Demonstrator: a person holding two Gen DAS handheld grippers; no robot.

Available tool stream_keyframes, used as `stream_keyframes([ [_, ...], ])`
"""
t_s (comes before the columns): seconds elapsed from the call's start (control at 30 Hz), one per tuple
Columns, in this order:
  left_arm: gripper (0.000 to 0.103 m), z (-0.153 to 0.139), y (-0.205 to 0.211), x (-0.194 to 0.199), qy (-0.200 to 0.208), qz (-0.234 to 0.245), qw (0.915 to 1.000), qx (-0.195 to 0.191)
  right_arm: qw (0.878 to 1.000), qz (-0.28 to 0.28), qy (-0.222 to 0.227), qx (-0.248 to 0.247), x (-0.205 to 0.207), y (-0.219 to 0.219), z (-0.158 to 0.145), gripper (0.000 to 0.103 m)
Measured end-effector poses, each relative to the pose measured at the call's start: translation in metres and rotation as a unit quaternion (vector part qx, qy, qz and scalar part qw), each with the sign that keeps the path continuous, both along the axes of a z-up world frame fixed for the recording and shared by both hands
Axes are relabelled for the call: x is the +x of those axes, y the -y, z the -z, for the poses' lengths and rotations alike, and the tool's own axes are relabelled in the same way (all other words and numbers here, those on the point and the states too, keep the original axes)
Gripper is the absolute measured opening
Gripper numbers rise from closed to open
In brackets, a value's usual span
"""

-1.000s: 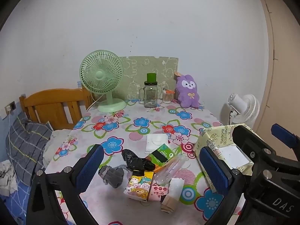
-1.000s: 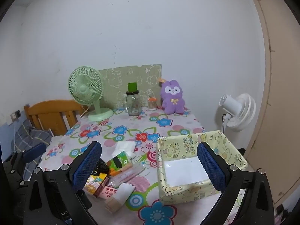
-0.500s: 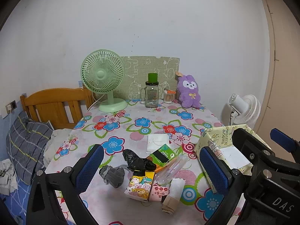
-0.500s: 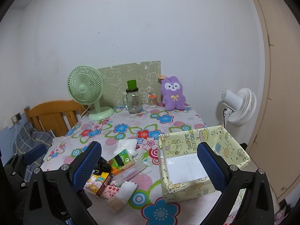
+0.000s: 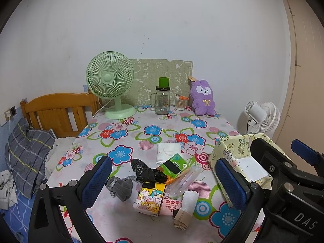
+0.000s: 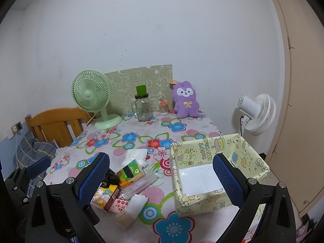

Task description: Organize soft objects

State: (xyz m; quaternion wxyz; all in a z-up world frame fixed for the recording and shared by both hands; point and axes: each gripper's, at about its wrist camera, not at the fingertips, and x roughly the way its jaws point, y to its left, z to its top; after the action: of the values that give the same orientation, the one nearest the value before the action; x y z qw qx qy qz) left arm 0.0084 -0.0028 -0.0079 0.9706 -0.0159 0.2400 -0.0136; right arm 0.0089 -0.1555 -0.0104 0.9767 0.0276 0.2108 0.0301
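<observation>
Both views slightly higher than before.

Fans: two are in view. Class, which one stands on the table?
The green fan stands on the floral table, left of the jar. The white fan stands beyond its right edge.

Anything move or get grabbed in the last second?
Nothing grabbed. Both the left gripper and right gripper stayed open and empty, rising and tilting slightly. The pile with the grey pouch and the yellow box stayed put.
</observation>
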Motion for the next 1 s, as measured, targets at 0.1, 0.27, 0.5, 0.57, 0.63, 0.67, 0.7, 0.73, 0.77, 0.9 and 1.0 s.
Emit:
stream_keyframes([
  [0.1,0.102,0.0008,-0.0002,-0.0001,0.001,0.0,1.0,-0.001,1.0,0.001,0.001,-0.001,0.0,-0.0001,-0.0007,0.103],
  [0.27,0.102,0.0012,0.0003,-0.0004,0.001,0.0,1.0,0.0,1.0,0.001,0.001,-0.001,0.0002,-0.0002,-0.0012,0.103],
  [0.5,0.102,0.0011,-0.0005,-0.0004,0.001,0.001,1.0,-0.001,1.0,0.003,0.001,-0.001,-0.0002,-0.0003,-0.0013,0.103],
  [0.57,0.102,0.0011,-0.0008,-0.0001,0.001,0.001,1.0,-0.001,1.0,0.003,0.0,-0.001,0.0,-0.0001,-0.0012,0.103],
  [0.63,0.102,0.0011,-0.0006,0.0001,0.001,0.001,1.0,-0.001,1.0,0.003,0.0,-0.001,0.0001,0.0,-0.0012,0.103],
  [0.67,0.102,0.0012,-0.0006,0.0,0.001,0.001,1.0,-0.001,1.0,0.003,0.0,-0.001,0.0,0.0001,-0.001,0.103],
  [0.7,0.102,0.0014,-0.0008,0.0,0.001,0.001,1.0,0.0,1.0,0.002,-0.001,-0.001,0.0,0.0002,-0.001,0.103],
  [0.73,0.102,0.0014,-0.0009,-0.0002,0.001,0.001,1.0,-0.001,1.0,0.002,-0.002,-0.001,0.0003,0.0004,-0.001,0.103],
  [0.77,0.102,0.0017,-0.0008,-0.0002,0.0,0.001,1.0,-0.001,1.0,0.002,-0.002,-0.001,0.0002,0.0006,-0.001,0.103],
  [0.9,0.102,0.0018,-0.0011,-0.0002,0.0,0.001,1.0,-0.001,1.0,0.002,-0.002,-0.001,0.0,0.0006,-0.0011,0.103],
  [1.0,0.102,0.0017,-0.0014,-0.0001,0.0,0.002,1.0,-0.002,1.0,0.003,-0.001,0.0,0.0003,0.0008,-0.0009,0.103],
])
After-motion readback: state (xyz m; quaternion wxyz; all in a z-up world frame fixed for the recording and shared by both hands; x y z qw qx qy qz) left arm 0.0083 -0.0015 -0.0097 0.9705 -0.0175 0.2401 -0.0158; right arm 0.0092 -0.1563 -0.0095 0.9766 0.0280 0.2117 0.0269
